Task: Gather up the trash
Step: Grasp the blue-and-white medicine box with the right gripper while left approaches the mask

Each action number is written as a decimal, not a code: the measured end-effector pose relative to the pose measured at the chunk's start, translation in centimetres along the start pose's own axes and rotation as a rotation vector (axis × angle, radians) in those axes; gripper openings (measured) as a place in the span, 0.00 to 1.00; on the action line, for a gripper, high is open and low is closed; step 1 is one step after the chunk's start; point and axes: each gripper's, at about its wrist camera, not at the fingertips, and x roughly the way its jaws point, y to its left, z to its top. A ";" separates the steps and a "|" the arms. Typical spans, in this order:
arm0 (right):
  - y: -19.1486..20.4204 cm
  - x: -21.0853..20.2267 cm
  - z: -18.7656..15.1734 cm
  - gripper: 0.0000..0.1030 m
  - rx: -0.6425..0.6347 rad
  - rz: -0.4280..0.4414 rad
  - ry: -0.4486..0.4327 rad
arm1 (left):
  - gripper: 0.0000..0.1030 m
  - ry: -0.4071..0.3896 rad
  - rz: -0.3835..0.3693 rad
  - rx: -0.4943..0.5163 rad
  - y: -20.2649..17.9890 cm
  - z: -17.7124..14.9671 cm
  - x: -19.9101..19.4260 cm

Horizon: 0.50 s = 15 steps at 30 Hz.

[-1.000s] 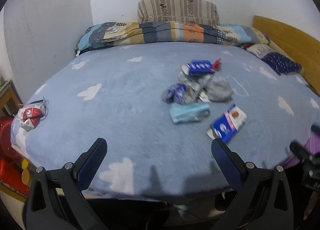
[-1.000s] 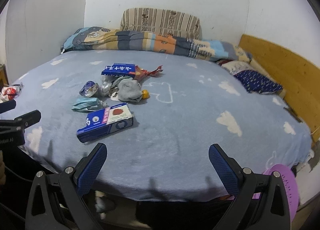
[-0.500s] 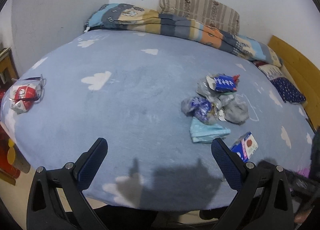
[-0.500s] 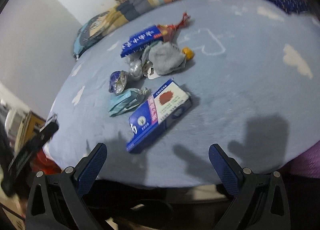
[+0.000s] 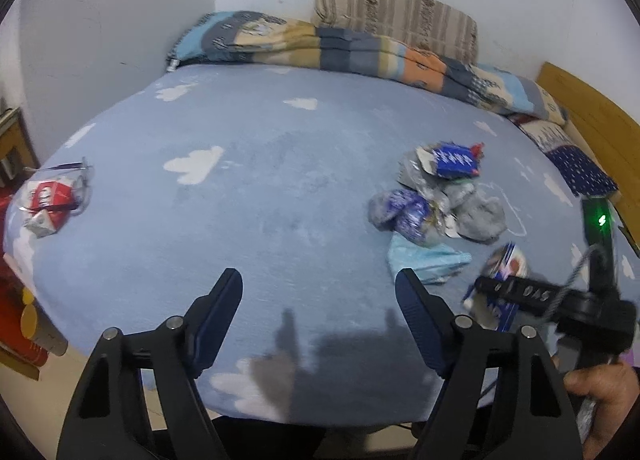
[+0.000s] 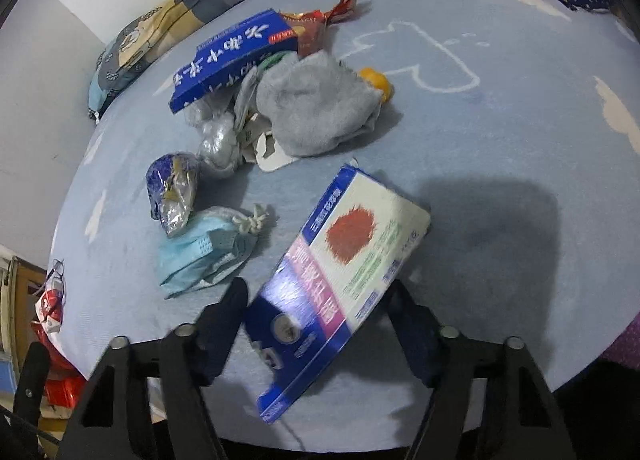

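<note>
Trash is mostly one heap (image 5: 436, 195) on the right half of the blue cloud blanket (image 5: 260, 179); one stray red-and-white carton (image 5: 48, 199) sits alone at the far-left edge, well apart from everything. Left gripper (image 5: 318, 292) hangs over bare blanket at the near edge, angled down. Its jaws have just been closing but stand partly open with nothing between them, and the heap is off to its right, out of reach. My read: it's parked clear so the other hand can work. Moving right, at the heap's near side, the crumpled blue face mask (image 6: 204, 256) lies just left of my right gripper (image 6: 318, 292). The blue-and-white box (image 6: 348, 260) is the nearest piece, lying loose on the near side of the heap, so it's the obvious first pick. The right jaws have just been closing with that box between them, straddling its near end across the short width. The left finger (image 6: 230, 312) is at the box's left edge and the right one is partly hidden behind its right edge. Can't tell whether the pads are biting yet.
</note>
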 end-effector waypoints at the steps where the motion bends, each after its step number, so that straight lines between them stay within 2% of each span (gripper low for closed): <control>1: -0.2 -0.6 0.3 0.64 -0.016 0.004 -0.011 | 0.76 0.013 -0.013 0.007 -0.3 0.0 0.3; 3: -0.7 -2.0 0.9 0.64 -0.056 -0.005 -0.044 | 0.76 0.065 -0.060 0.021 -1.2 0.0 1.3; 8: -2.1 -6.3 3.4 0.64 -0.179 -0.045 -0.174 | 0.76 0.167 -0.104 0.044 -3.3 0.7 4.1; 10: -2.8 -7.6 4.3 0.64 -0.199 -0.031 -0.223 | 0.76 0.207 -0.134 0.045 -4.3 1.4 5.6; 15: -4.3 -8.4 4.6 0.64 -0.196 -0.002 -0.315 | 0.76 0.307 -0.146 0.012 -6.0 2.3 10.2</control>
